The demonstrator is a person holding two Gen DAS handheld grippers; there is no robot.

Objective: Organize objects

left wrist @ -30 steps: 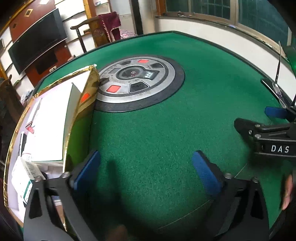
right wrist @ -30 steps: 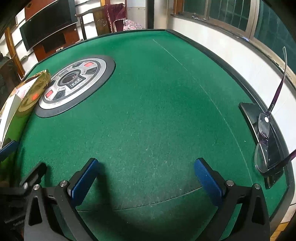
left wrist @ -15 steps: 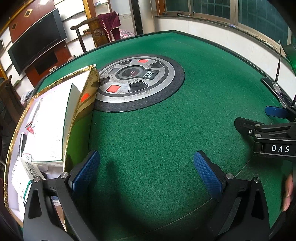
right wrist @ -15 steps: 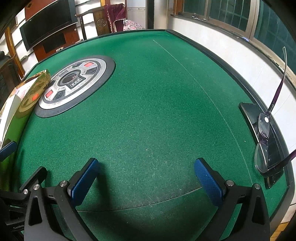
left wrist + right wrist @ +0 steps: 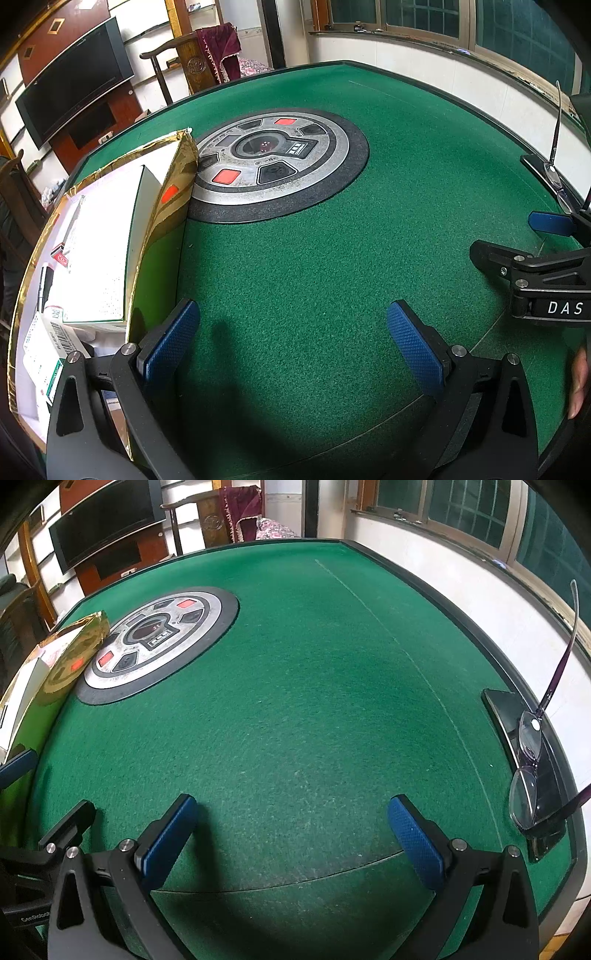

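A green felt table (image 5: 295, 701) with a round control dial (image 5: 273, 162) fills both views, a TV and chair behind at upper left. At the left edge of the left view sits the gold box (image 5: 162, 206) packed with white cartons; the left gripper (image 5: 291, 339) and right gripper (image 5: 291, 830) hang spread and empty over bare felt. At far right the glasses (image 5: 528, 764) rest on a phone (image 5: 509, 716) at the table's edge, so a careless pinch could bend them, scratch a lens or push both off.
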